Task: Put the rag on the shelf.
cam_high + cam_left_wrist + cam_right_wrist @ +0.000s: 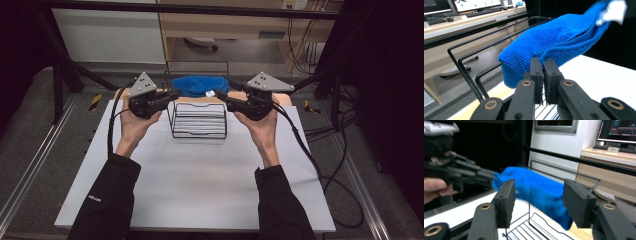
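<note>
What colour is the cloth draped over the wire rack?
Bright blue, with a white tag at one end; the cloth shows best in the left gripper view.

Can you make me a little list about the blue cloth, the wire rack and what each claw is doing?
cloth: blue cloth, draped over the rack's top bar
rack: black wire rack, upright on the white table
left claw: shut, pinching the cloth's edge
right claw: open, pads apart, cloth beyond them, not pressed
hands: one at each side of the rack
</note>
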{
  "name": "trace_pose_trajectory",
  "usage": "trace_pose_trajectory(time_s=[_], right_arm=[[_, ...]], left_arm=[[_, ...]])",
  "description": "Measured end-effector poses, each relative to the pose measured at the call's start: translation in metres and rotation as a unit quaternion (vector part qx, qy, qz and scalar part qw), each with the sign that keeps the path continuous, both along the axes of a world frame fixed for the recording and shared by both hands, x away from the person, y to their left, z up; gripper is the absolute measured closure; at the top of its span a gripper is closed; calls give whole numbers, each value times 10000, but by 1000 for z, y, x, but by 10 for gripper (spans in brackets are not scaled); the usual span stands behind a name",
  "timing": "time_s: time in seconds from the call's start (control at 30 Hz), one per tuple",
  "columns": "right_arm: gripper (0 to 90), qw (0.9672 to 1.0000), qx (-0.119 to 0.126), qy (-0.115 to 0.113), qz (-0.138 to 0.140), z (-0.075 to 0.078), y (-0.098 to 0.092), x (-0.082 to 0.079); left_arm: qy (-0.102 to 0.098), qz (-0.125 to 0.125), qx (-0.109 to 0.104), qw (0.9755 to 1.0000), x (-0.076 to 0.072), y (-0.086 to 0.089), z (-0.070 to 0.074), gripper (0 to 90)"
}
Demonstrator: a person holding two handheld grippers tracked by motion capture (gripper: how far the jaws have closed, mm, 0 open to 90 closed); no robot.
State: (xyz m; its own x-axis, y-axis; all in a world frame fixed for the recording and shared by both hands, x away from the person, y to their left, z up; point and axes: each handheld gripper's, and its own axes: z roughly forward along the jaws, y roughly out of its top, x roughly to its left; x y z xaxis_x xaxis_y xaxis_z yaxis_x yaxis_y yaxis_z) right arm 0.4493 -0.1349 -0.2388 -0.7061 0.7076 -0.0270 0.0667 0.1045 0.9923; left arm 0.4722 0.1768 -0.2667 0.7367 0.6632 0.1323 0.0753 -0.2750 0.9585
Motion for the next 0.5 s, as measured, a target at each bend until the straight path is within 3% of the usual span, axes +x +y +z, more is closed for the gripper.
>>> trace_pose_trajectory(time_s=[0.07,0.13,0.23,0.3,0.37,0.5], right_arm=[[454,10000,50,-40,55,5,0,-2],[584,9999,61,18,85,9,3,-1],[780,9986,72,417,304,6,9,4],[857,9977,-145,590,290,-1,15,8],[900,9970,-283,666,291,-7,19,11],[900,9958,-518,745,105,-16,22,18]], left_arm=[[-4,2,27,10000,0,0,0,864],[4,2,22,10000,0,0,0,863],[10,1,5,10000,0,0,0,859],[34,-4,13,10000,0,1,0,851],[102,-23,-20,9999,-2,2,1,825],[279,-60,-173,9994,-9,8,4,728]])
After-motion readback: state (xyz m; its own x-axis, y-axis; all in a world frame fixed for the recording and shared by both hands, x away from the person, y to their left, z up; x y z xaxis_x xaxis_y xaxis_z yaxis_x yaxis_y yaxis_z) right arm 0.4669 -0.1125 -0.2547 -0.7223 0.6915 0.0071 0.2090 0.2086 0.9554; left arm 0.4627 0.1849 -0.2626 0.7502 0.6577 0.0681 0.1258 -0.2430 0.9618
